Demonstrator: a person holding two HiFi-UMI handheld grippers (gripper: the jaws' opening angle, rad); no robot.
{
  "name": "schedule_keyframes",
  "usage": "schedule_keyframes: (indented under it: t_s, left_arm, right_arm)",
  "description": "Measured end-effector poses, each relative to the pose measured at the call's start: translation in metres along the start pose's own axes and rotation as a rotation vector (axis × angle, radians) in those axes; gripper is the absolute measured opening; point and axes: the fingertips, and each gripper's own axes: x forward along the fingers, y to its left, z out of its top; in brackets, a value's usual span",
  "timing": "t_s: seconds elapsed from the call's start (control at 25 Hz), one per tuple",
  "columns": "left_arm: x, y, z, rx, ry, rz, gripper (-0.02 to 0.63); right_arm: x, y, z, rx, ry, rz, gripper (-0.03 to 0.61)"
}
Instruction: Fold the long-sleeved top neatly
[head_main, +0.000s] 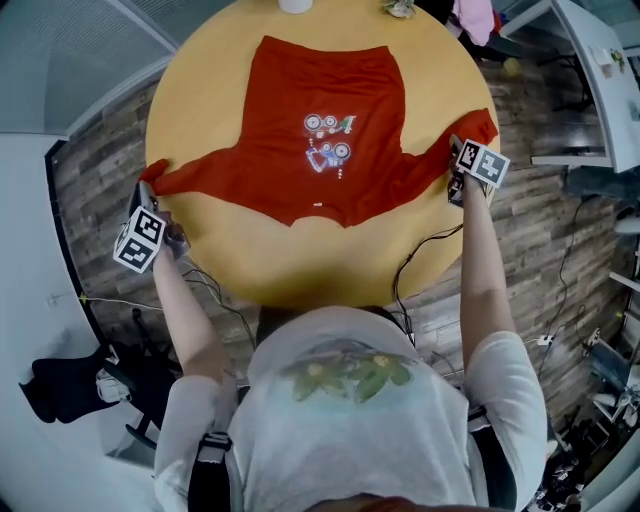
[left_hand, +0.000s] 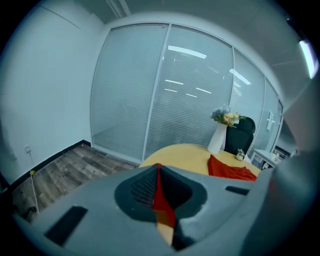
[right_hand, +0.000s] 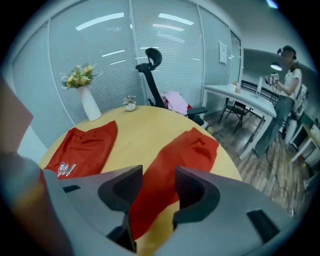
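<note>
A red long-sleeved top (head_main: 325, 140) with a small printed motif lies flat on the round yellow table (head_main: 240, 265), both sleeves spread sideways. My left gripper (head_main: 149, 190) is at the table's left edge, shut on the cuff of the left sleeve (head_main: 190, 178). In the left gripper view a strip of red cloth is pinched in the left gripper (left_hand: 159, 187). My right gripper (head_main: 456, 158) is over the right sleeve (head_main: 440, 160) near the table's right edge. Its jaws stand open in the right gripper (right_hand: 157, 182), and the right sleeve (right_hand: 175, 160) lies on the table between them, not pressed.
A white vase with flowers (right_hand: 90, 107) stands at the table's far edge. Beyond it are a black office chair (right_hand: 150, 65) and pink cloth (right_hand: 175, 102). A white desk (right_hand: 240, 97) and a standing person (right_hand: 287, 80) are at the right. Cables (head_main: 420, 250) trail on the wooden floor.
</note>
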Motion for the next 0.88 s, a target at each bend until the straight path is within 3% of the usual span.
schedule_keyframes:
  t_s: [0.16, 0.24, 0.36, 0.48, 0.56, 0.64, 0.72, 0.76, 0.88]
  left_arm:
    - [-0.004, -0.033, 0.008, 0.008, -0.017, -0.032, 0.012]
    - [-0.01, -0.073, 0.019, 0.036, -0.043, -0.085, 0.012]
    - [-0.033, -0.166, 0.031, 0.094, -0.117, -0.261, 0.012]
    - [-0.061, -0.266, 0.008, 0.161, -0.146, -0.49, 0.012]
    - [-0.074, -0.321, -0.044, 0.215, -0.066, -0.641, 0.012]
    - [-0.075, -0.355, -0.128, 0.32, 0.142, -0.744, 0.018]
    - [-0.071, -0.362, -0.213, 0.45, 0.374, -0.761, 0.054]
    - [-0.07, -0.358, -0.243, 0.497, 0.451, -0.748, 0.06]
    - [-0.071, -0.348, -0.274, 0.55, 0.503, -0.71, 0.067]
  right_arm:
    - [0.011, -0.005, -0.016, 0.069, 0.052, -0.031, 0.189]
    - [0.008, -0.006, -0.016, 0.048, 0.035, -0.054, 0.131]
    - [0.003, -0.004, -0.019, -0.002, 0.024, -0.064, 0.11]
    - [-0.002, -0.004, -0.023, -0.018, 0.026, -0.058, 0.107]
    - [-0.006, -0.004, -0.027, -0.019, 0.026, -0.051, 0.107]
    - [-0.009, -0.004, -0.03, -0.024, 0.031, -0.04, 0.107]
    - [-0.013, -0.004, -0.034, -0.032, 0.039, -0.028, 0.107]
    - [-0.015, -0.003, -0.035, -0.035, 0.041, -0.021, 0.107]
    - [-0.02, -0.001, -0.04, -0.04, 0.04, 0.003, 0.107]
